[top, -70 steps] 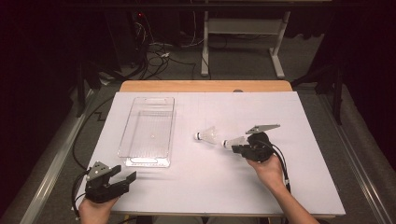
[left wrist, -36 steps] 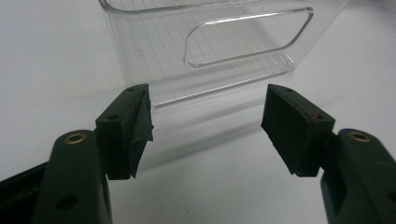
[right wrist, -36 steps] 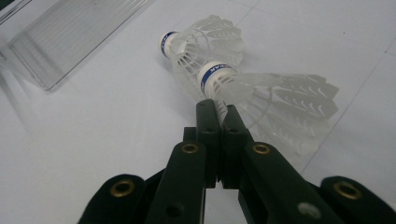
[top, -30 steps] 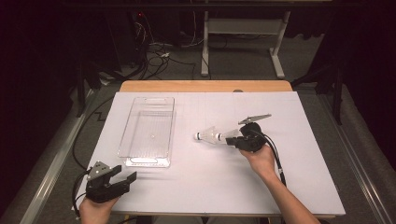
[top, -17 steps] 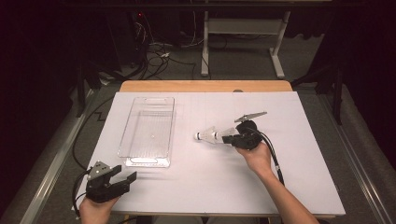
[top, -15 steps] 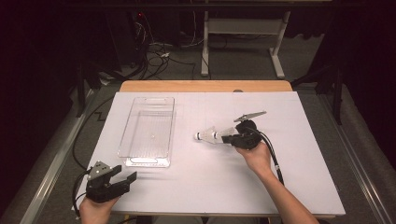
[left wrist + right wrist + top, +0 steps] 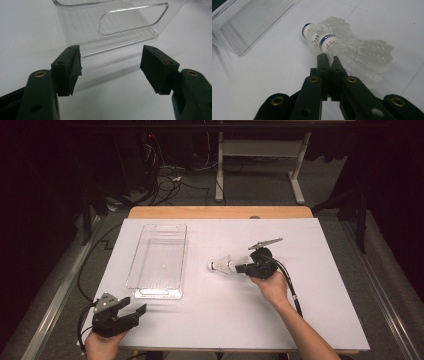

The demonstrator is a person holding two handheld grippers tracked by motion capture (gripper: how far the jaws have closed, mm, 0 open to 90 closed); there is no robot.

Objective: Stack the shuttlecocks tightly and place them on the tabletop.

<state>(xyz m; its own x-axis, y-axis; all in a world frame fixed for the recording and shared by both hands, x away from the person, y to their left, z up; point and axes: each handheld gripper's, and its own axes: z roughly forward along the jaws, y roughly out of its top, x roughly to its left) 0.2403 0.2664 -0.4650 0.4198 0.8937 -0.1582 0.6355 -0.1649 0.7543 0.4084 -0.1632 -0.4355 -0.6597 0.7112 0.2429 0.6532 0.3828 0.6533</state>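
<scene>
We find the clear bin (image 7: 159,255) at 10 o'clock on the table (image 7: 320,320). Left gripper (image 7: 110,67) stands released, jaws wide, facing the bin's handle end. Right gripper (image 7: 329,62) is clenched on 1 feather edge of 2 nested shuttlecocks (image 7: 337,40), lying at 12 o'clock of its tips; the right gripper view separates both blue-banded corks.

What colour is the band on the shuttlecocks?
Blue, on each white shuttlecock, clearest in the right gripper view.

The right gripper (image 7: 246,268) has slid left across the table — now pinched on the white plastic shuttlecocks' (image 7: 227,265) skirt.
</scene>
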